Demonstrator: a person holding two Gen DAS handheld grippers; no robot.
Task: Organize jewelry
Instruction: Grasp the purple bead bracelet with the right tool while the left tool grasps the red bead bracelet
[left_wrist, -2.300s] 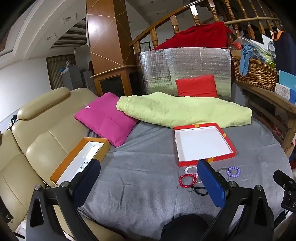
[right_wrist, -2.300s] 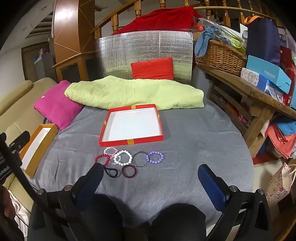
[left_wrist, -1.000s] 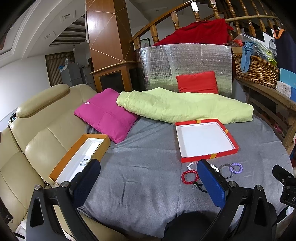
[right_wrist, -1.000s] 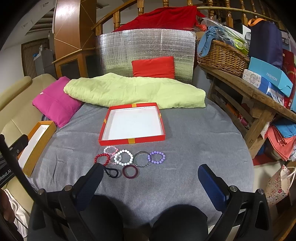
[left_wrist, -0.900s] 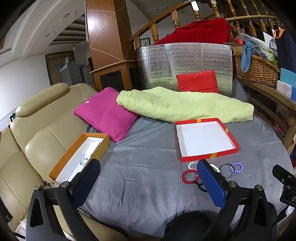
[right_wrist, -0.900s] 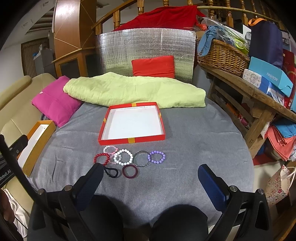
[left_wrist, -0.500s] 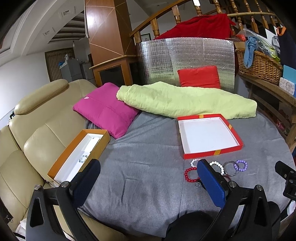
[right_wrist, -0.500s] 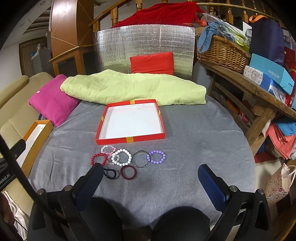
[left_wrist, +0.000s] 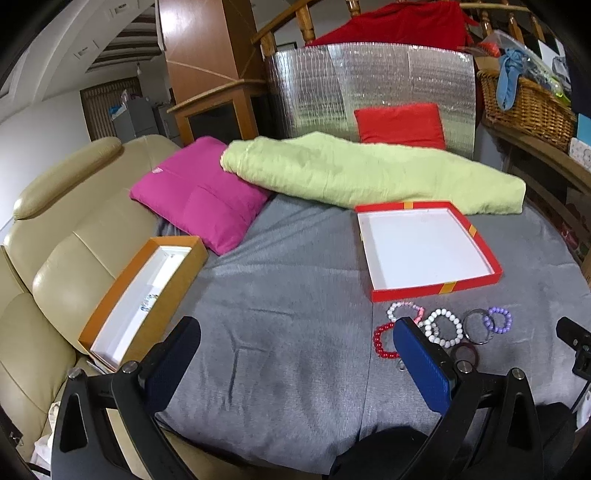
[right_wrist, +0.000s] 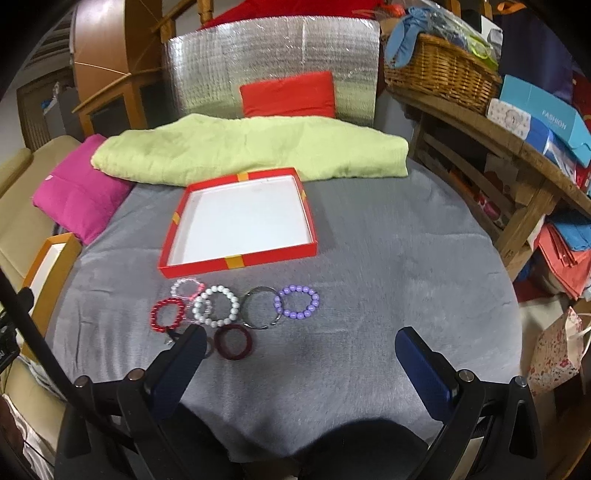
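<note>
In the left wrist view, the left gripper (left_wrist: 295, 354) hangs over the grey-covered desk (left_wrist: 288, 295) with its fingers wide apart and empty; an orange box (left_wrist: 144, 295) lies at the left edge, and the red tray (left_wrist: 436, 288) sits further right. In the right wrist view, the right gripper (right_wrist: 299, 365) (fingers also spread, holding nothing) hovers near the bracelets: red beads (right_wrist: 167, 314), white beads (right_wrist: 217, 307), a metal bangle (right_wrist: 260, 308), purple beads (right_wrist: 296, 302) and a maroon ring (right_wrist: 233, 342), all just in front of the tray.

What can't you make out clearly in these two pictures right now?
- Small black loop: right wrist view, mostly behind a gripper finger.
- Red bead bracelet: left wrist view, partly behind the blue finger pad.
- Tiny item in the long orange box: too small to identify.
</note>
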